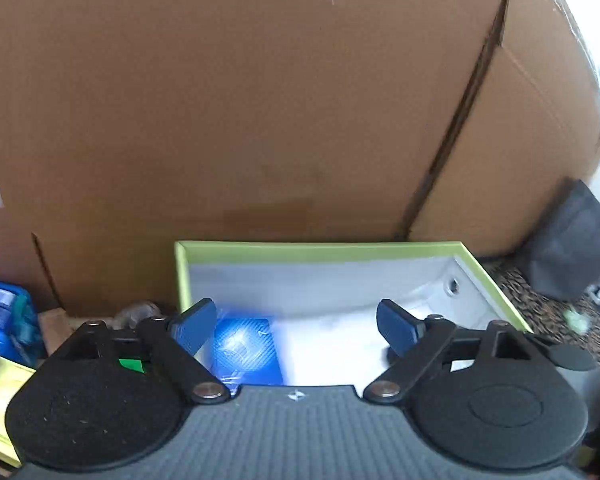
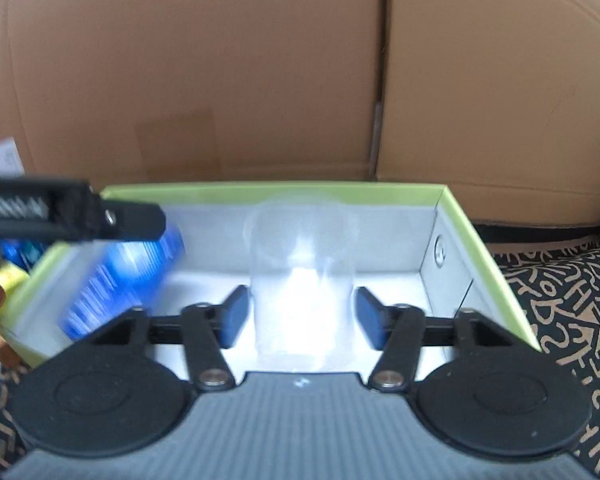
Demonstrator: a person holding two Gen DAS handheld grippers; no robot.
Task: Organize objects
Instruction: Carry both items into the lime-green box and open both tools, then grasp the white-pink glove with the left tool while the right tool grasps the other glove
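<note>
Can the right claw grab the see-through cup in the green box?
Probably yes. The see-through cup stands upright in the green box, straight between the open right claw, with nothing blocking it. The pads don't look to be pressing yet.

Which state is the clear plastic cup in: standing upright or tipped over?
Upright. In the right wrist view the clear cup stands inside the green-rimmed box, rim on top, between the right gripper's open fingers, which do not touch it.

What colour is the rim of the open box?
Light green rim, on a white-lined box; clearest in the right wrist view.

blue packet (image 2: 120,280) blurred, clear cup (image 2: 302,280) glare-washed
</note>
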